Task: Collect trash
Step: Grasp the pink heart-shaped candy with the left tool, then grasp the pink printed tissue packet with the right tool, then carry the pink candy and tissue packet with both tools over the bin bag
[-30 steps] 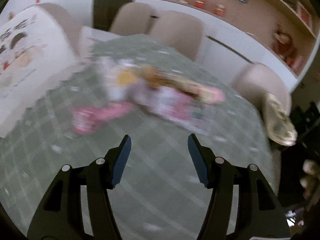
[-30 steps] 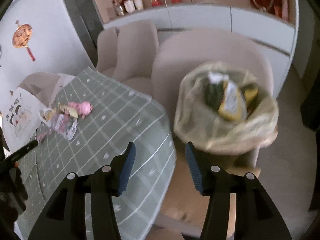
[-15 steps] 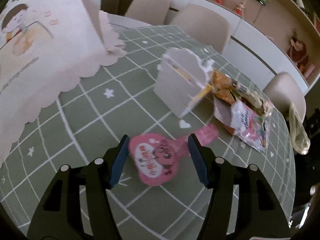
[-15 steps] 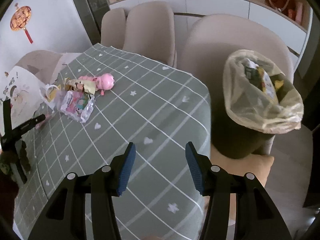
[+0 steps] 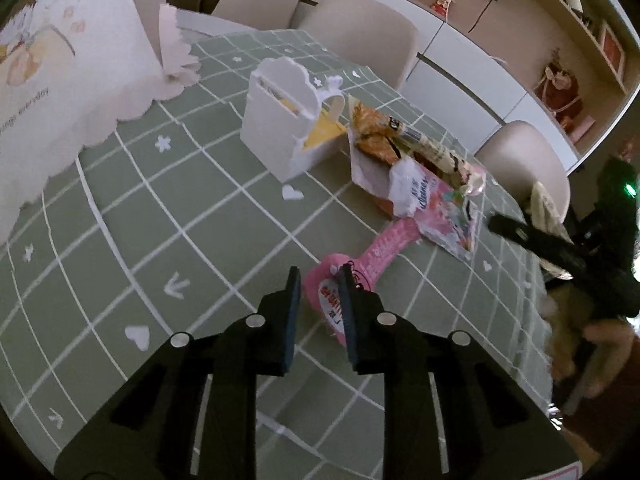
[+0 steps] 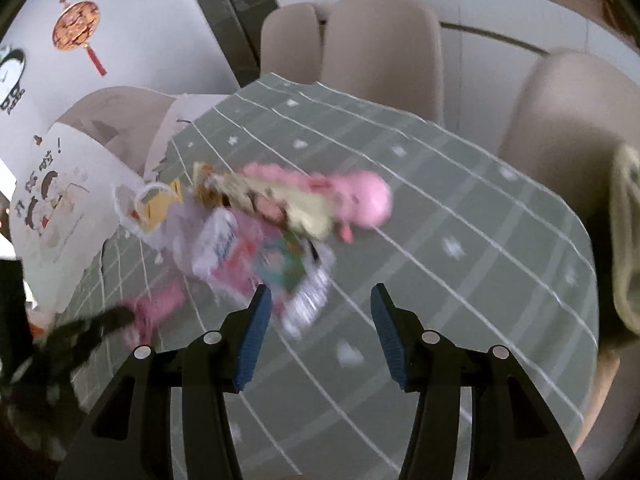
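Note:
My left gripper [image 5: 318, 280] has closed on the round end of a pink wrapper [image 5: 380, 252] lying on the green checked tablecloth [image 5: 180, 216]. Beyond it lie a pink-and-white snack packet [image 5: 436, 208], a brown-and-cream wrapper [image 5: 400, 136] and a small white paper bag [image 5: 280, 120]. In the blurred right wrist view my right gripper [image 6: 320, 322] is open and empty, just in front of the same trash pile [image 6: 260, 240], with a pink toy [image 6: 360, 200] behind it. The left gripper shows there at lower left [image 6: 92, 328].
A large white printed paper bag [image 5: 60, 60] stands at the left. Beige chairs [image 5: 356, 32] ring the table's far side. The bin's yellowish trash bag [image 6: 628, 248] is at the right, off the table edge. The right gripper [image 5: 560, 248] shows in the left view.
My left gripper's jaws narrowed onto the pink wrapper's round end. My right gripper swung from the bin side towards the trash pile, which is much closer.

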### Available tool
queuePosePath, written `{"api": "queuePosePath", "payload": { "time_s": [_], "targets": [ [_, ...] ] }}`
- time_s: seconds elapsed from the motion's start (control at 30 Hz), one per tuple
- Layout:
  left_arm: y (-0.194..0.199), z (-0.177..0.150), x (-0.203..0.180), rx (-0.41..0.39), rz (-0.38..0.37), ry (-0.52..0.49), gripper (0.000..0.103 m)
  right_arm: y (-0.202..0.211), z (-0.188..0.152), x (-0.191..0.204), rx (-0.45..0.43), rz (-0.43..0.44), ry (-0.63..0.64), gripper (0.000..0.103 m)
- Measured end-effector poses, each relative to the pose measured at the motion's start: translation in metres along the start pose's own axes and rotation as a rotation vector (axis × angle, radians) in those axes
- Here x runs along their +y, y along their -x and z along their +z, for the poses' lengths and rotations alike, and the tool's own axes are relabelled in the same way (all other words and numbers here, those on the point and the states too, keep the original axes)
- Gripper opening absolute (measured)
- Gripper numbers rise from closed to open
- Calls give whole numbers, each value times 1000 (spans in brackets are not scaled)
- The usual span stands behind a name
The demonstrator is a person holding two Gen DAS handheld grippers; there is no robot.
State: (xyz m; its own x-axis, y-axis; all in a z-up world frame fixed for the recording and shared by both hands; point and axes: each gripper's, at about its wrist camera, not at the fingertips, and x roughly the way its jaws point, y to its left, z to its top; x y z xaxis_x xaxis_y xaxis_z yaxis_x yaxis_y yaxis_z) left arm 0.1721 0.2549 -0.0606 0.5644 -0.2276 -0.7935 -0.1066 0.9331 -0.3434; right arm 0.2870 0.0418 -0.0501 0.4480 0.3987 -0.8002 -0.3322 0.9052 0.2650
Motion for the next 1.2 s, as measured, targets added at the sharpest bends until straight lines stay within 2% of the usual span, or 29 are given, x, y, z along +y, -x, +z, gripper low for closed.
{"api": "queuePosePath", "payload": {
  "time_s": [0.07, 0.13, 0.23, 0.3, 0.47, 0.53, 0.73, 0.77, 0.83, 0.93, 1.2],
  "targets": [
    [0, -3, 2, 10, -22, 24, 19, -13, 6, 7, 14, -25, 6, 48],
    [-1, -2, 3, 11, -30, 30, 19, -25, 9, 12, 30, -52, 6, 43],
    [0, -2, -1, 8, -36, 24, 19, -30, 3, 6, 53, -54, -9, 23],
    [1, -2, -4, 8, -39, 22, 19, -24, -3, -2, 45, -58, -20, 16],
    [-1, -2, -13, 18, -43, 21, 24, 7, -19, -31, 35, -64, -60, 12],
    [-4, -2, -19, 29, -44, 15, 33, 25, -25, -43, 19, -71, -78, 12],
    [-14, -2, -35, 59, -45, 15, 34, 73, -43, -74, -17, -81, -123, 12],
    [-17, -2, -36, 70, -51, 25, 33, 78, -45, -77, -20, -81, -128, 12],
    [-22, -4, -39, 91, -50, 39, 21, 90, -53, -84, -27, -80, -132, 12],
    [-20, -8, -44, 86, -49, 52, 17, 103, -62, -86, -39, -91, -116, 12],
    [21, -11, -71, -14, -56, 54, 15, 143, -80, -98, -77, -92, -125, 12]
  ]
}}
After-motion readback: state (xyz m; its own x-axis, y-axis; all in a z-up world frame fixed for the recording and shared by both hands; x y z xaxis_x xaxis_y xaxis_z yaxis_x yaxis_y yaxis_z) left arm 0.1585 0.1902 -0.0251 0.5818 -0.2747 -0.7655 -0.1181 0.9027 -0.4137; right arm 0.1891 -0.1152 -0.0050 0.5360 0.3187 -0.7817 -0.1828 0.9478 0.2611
